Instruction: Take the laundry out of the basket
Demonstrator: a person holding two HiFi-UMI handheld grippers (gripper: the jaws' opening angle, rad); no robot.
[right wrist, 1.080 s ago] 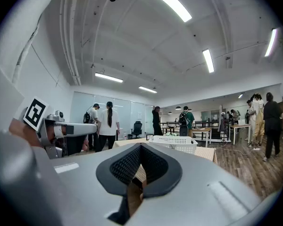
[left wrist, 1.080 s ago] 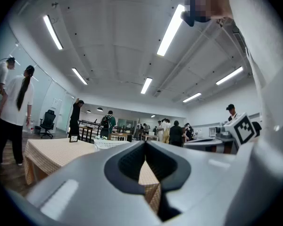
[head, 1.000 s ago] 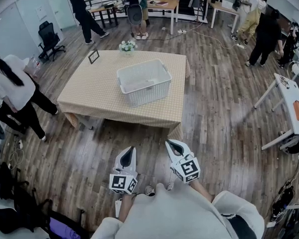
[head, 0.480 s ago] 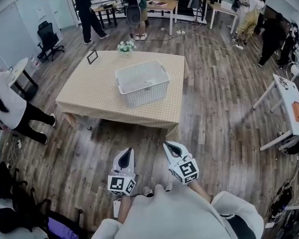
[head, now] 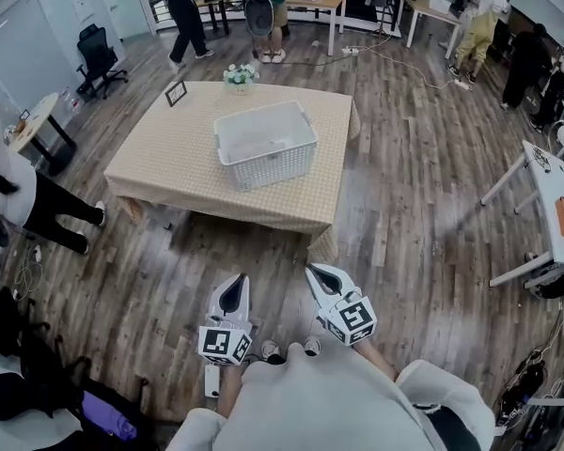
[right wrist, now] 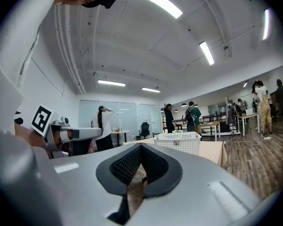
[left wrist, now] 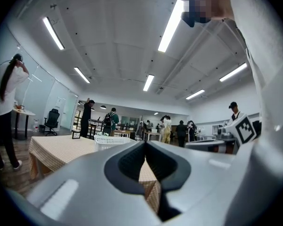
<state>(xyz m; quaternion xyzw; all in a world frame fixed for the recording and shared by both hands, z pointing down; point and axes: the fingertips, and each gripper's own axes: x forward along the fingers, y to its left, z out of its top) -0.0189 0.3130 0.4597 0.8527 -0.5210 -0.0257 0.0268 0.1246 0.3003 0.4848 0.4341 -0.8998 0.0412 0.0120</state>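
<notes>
A white plastic laundry basket (head: 265, 144) stands on a table with a beige checked cloth (head: 169, 163), out ahead of me. Its inside looks pale, and I cannot make out any laundry. Both grippers hang low in front of my body, well short of the table. My left gripper (head: 238, 280) is shut with nothing in it. My right gripper (head: 313, 272) is shut and empty too. In the left gripper view the basket (left wrist: 114, 140) shows beyond the shut left gripper (left wrist: 145, 144). The right gripper view shows the basket (right wrist: 178, 142) past the shut right gripper (right wrist: 141, 146).
A small picture frame (head: 177, 93) and a flower pot (head: 240, 76) stand at the table's far edge. A person (head: 23, 200) stands at the left by a round side table (head: 33, 120). A white desk (head: 555, 195) stands at the right. Several people and desks fill the back.
The table and basket have slid a little up in the head view. The person at the left has shifted further left. Both grippers stay shut in about the same place.
</notes>
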